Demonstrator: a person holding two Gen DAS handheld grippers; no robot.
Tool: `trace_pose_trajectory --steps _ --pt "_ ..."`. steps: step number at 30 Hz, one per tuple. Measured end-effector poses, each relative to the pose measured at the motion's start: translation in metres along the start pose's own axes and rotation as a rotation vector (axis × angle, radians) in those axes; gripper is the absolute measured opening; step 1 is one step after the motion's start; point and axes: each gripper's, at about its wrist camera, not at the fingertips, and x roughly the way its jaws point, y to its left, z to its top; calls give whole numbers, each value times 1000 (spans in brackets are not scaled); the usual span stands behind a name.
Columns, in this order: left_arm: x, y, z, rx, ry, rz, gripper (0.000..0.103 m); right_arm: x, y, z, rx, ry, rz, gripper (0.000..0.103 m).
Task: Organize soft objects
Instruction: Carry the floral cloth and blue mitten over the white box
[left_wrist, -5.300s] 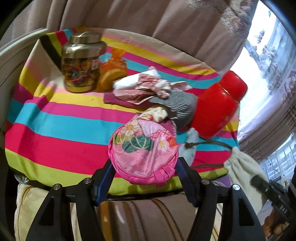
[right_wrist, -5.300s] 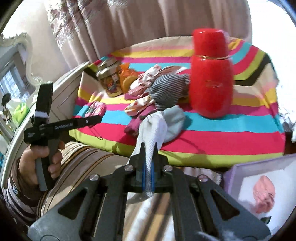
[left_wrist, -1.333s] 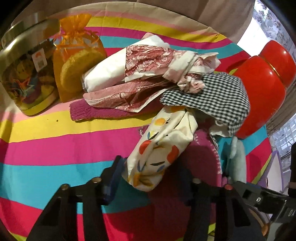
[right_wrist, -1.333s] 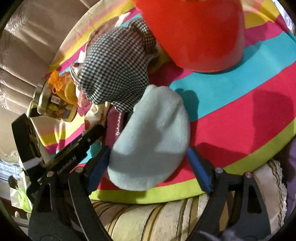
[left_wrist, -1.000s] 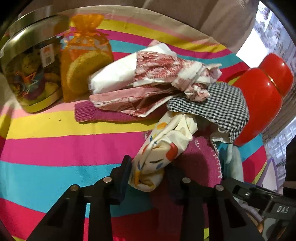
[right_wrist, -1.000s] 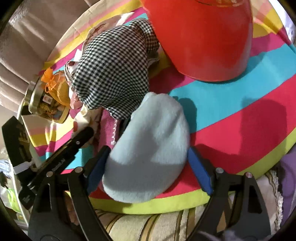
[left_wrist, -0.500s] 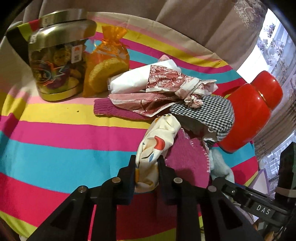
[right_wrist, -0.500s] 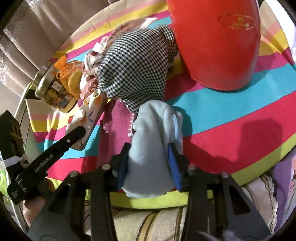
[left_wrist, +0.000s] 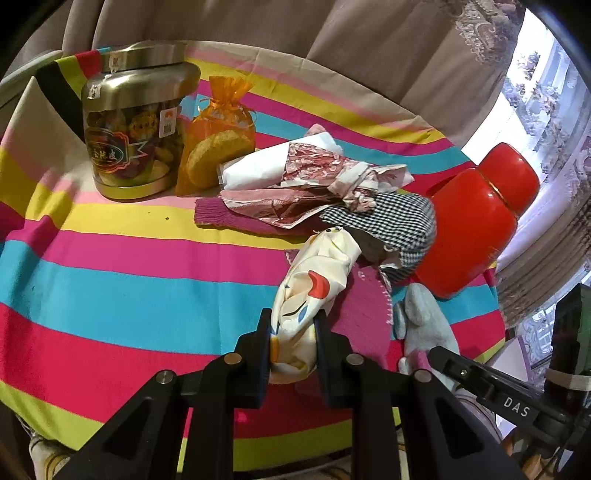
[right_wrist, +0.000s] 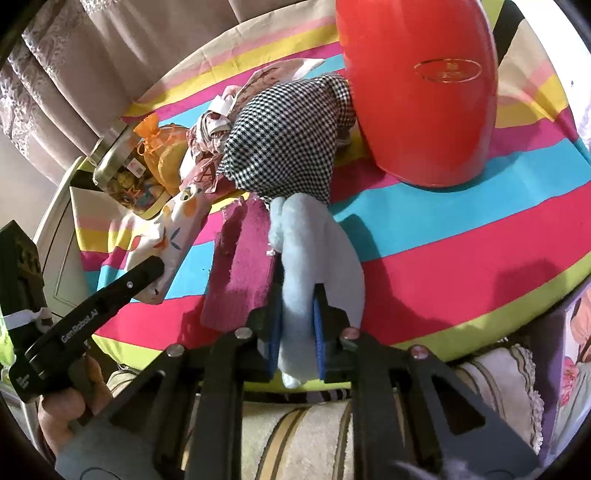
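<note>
A heap of soft cloths lies on the striped tablecloth (left_wrist: 110, 277). In it are a checked cloth (left_wrist: 391, 221), a red-and-white patterned cloth (left_wrist: 314, 166) and a magenta knitted piece (left_wrist: 362, 314). My left gripper (left_wrist: 291, 321) is shut on the near end of a cream fruit-print cloth (left_wrist: 314, 280), whose far end still lies by the heap. The jaws of my right gripper (right_wrist: 297, 291) are closing and squeeze a pale blue plush piece (right_wrist: 314, 236) between the blue pads. The magenta piece (right_wrist: 240, 273) lies against its left side.
A big red jar (left_wrist: 476, 229) stands to the right of the heap. A metal-lidded jar (left_wrist: 133, 140) and an orange mesh bag (left_wrist: 221, 144) stand at the back left. Curtains hang behind. A striped cushion (right_wrist: 295, 435) lies below the table's edge, with a lavender box (right_wrist: 576, 350) to its right.
Both grippers have closed: the left on the cream cloth, the right on the pale blue plush, now pinched narrow. Both have drawn back and up a little from the heap.
</note>
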Motion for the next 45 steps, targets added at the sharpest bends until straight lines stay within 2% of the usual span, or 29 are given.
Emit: trace_pose_trajectory --steps 15,24,31,45 --pt "-30 -23 -19 -15 -22 -46 21 -43 -6 -12 -69 -108 -44 16" --pt "-40 -52 -30 20 -12 -84 21 -72 -20 -23 -74 -153 -59 16" --pt "-41 -94 -40 76 23 -146 21 -98 -48 -30 -38 -178 -66 16" --pt "-29 -210 -69 268 105 -250 21 -154 -150 -54 113 -213 -170 16"
